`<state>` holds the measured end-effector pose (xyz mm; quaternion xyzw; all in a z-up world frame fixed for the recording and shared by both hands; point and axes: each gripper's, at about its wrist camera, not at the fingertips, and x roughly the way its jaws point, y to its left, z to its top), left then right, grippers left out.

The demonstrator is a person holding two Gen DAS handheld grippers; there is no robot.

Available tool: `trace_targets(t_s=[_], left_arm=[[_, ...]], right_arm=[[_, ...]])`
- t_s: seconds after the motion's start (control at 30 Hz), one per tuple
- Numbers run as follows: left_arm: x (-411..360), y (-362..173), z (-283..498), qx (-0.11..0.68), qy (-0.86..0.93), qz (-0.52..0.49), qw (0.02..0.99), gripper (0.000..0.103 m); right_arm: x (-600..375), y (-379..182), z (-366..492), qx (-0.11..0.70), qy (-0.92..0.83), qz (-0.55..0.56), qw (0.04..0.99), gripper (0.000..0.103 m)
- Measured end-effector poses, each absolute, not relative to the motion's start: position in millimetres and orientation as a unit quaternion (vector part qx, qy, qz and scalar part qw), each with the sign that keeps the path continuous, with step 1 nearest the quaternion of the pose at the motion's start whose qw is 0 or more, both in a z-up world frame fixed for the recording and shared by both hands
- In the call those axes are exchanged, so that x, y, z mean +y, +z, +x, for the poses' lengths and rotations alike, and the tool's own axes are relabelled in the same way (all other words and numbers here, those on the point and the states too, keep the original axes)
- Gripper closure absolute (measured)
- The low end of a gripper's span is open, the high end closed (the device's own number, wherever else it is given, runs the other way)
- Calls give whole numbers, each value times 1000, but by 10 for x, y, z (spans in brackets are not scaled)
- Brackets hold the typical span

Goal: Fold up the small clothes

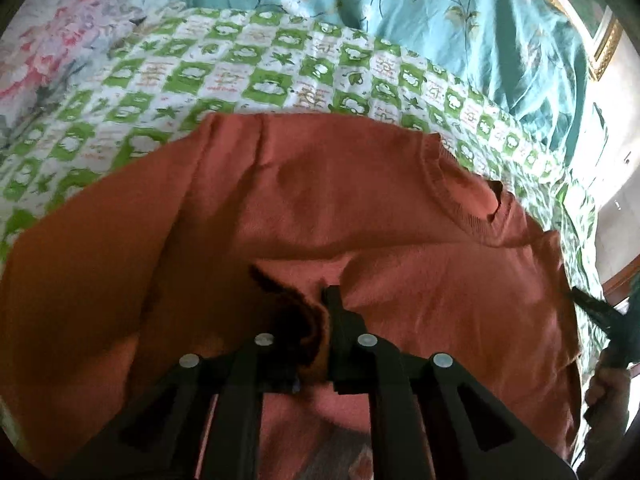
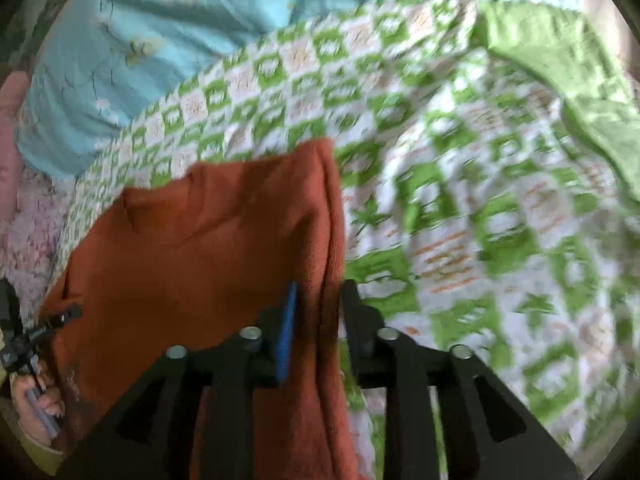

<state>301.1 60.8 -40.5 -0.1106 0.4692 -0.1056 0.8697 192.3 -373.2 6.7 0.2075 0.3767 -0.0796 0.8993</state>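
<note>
While both hand-held grippers (image 1: 320, 312) (image 2: 320, 312) clamp its edge, the sweater (image 1: 320, 200) stretches toward the frame's upper centre.

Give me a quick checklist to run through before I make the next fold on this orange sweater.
1. Left gripper holds cloth: ok, its fingers are closed on a bunched fold of the orange sweater.
2. Right gripper holds cloth: cannot tell, the sweater edge sits between the fingers, with a gap still showing.
3. Collar in sight: ok, it shows in the left wrist view.
4. Sweater lies flat: not ok, it is creased and lifted.
5. Room on the checked sheet: ok beside the sweater, though a green cloth lies farther off.
</note>
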Motion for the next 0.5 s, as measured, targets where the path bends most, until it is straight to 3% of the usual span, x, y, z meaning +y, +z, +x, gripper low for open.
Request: trace_targets(t_s=[0.2, 0.33, 0.5], left_arm=[[746, -116, 2411, 445, -107, -125, 880, 81], [859, 51, 1895, 427, -107, -137, 887, 64], [1109, 81, 1408, 426, -89, -151, 888, 60]], right_arm=[[-3502, 454, 1483, 321, -43, 220, 920, 41], [-3241, 494, 1248, 319, -11, 219, 922, 38], [-2902, 347, 1087, 339, 26, 227, 913, 36]])
